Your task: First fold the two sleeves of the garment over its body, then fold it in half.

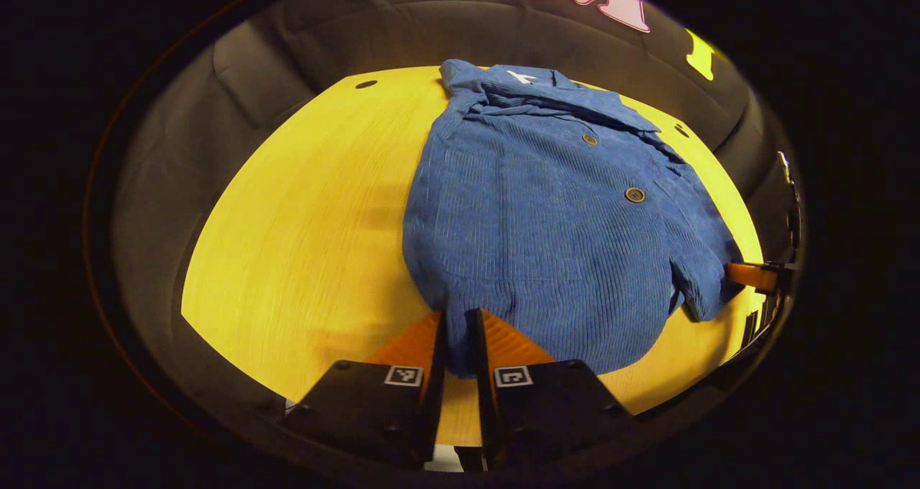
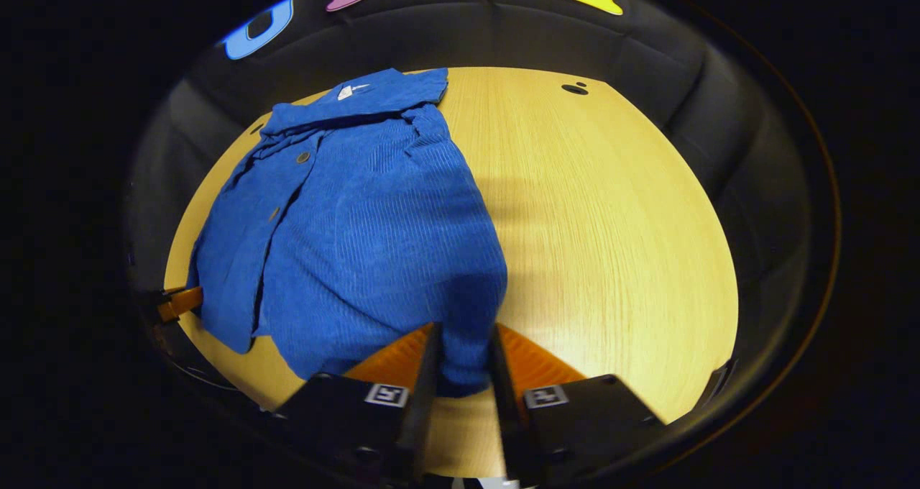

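A wooden table (image 1: 302, 259) stands inside a black-cloth booth. The blue shirt (image 1: 546, 223) lies on the table, collar (image 1: 532, 86) far, sleeves apparently already over the body. The left gripper (image 1: 458, 345) pinches the shirt's near hem; the right gripper (image 2: 463, 359) pinches the hem's other corner. Judgement: both hold the hem so as to carry it toward the collar for the half-fold.
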A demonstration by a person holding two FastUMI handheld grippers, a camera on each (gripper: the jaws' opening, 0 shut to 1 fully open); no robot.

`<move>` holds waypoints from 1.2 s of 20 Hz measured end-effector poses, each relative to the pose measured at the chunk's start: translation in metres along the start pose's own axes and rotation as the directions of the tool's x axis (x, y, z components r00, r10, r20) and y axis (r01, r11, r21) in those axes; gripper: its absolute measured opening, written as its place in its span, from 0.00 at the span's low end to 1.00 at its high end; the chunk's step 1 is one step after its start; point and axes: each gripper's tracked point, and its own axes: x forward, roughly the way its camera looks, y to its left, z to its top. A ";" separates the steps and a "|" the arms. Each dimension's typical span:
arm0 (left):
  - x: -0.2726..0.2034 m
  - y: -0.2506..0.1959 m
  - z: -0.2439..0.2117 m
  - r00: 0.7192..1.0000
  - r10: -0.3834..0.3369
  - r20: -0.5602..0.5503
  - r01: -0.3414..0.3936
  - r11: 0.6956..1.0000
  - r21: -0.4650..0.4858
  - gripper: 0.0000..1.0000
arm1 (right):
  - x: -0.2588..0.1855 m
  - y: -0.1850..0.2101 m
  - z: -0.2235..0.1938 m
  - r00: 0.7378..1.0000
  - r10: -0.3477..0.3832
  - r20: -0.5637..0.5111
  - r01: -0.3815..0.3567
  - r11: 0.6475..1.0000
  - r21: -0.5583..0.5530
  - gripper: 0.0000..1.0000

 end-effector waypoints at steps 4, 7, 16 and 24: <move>-0.004 -0.005 -0.001 1.000 -0.023 -0.014 0.022 0.999 -0.031 0.14 | 0.004 0.009 0.003 0.998 0.056 -0.011 -0.056 0.998 -0.024 0.03; -0.003 -0.009 -0.005 0.999 -0.047 -0.019 0.046 0.999 -0.015 0.01 | 0.002 0.011 0.005 0.991 0.129 -0.035 -0.128 0.992 0.009 0.05; -0.050 -0.057 0.052 0.976 -0.213 0.035 0.215 0.973 -0.079 0.01 | -0.038 0.060 0.067 0.971 0.231 0.059 -0.235 0.970 0.061 0.00; -0.084 -0.057 0.158 0.950 -0.251 0.186 0.266 0.962 -0.056 0.01 | -0.062 0.098 0.189 0.923 0.306 0.232 -0.316 0.949 0.007 0.05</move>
